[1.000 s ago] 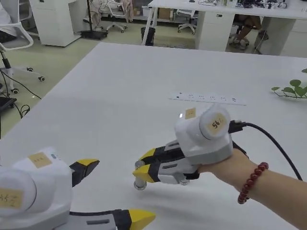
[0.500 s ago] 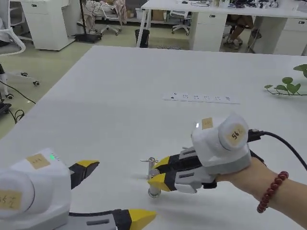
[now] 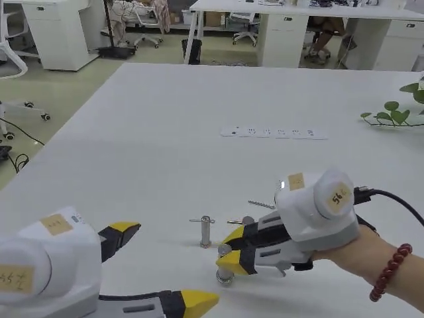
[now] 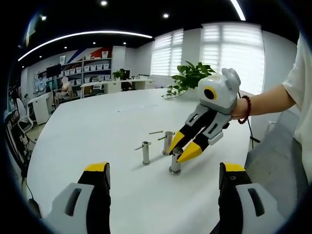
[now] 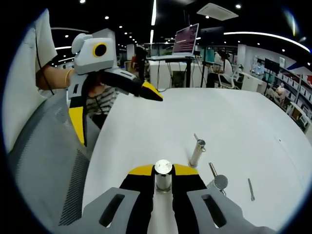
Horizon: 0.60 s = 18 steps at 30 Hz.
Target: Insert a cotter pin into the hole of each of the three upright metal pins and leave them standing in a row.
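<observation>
White workbench (image 3: 165,132), office desks beyond. Your right gripper (image 3: 230,252) is clamped on the third metal pin (image 3: 225,273), which is upright with its foot at or just above the top; contact cannot be confirmed. Judged purpose: setting it in line with the other two. Your left gripper (image 3: 162,265) hangs wide apart and empty, well clear of the work.

The right gripper view shows a cotter crossing the first pin (image 5: 197,152) ahead of your jaws, another crossing the second pin (image 5: 219,181) beside them, and a loose cotter pin (image 5: 250,189) farther right. The head view leaves the held pin's hole unseen.
</observation>
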Motion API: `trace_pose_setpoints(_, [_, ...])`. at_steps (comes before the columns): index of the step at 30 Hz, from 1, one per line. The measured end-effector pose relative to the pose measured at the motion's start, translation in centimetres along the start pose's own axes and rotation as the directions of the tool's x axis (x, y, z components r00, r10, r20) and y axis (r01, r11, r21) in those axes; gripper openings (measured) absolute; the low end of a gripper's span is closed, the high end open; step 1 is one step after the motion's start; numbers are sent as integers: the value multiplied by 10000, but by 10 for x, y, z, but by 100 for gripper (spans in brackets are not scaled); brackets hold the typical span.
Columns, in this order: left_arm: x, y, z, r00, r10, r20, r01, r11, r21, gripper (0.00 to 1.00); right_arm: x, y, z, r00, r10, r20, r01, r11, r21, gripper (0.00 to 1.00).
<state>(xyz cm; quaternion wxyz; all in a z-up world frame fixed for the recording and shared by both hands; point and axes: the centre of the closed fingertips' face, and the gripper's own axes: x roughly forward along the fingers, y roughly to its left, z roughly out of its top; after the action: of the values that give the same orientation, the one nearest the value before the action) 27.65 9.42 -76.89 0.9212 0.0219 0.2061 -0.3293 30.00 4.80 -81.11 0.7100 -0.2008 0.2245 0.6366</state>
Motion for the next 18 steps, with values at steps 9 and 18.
trace_pose_setpoints(9, [2, -1, -1, 10000, -31, -55, 31, 10000, -3, 92, -5, -1, -11, 9998, 97, -154, -98, 9999, -67, 13])
trace_pose_setpoints(18, [3, -2, -2, 9999, -30, -110, 30, 10000, -30, 92, -9, -1, -14, 9994, 347, 79, -347, 9994, -58, 14])
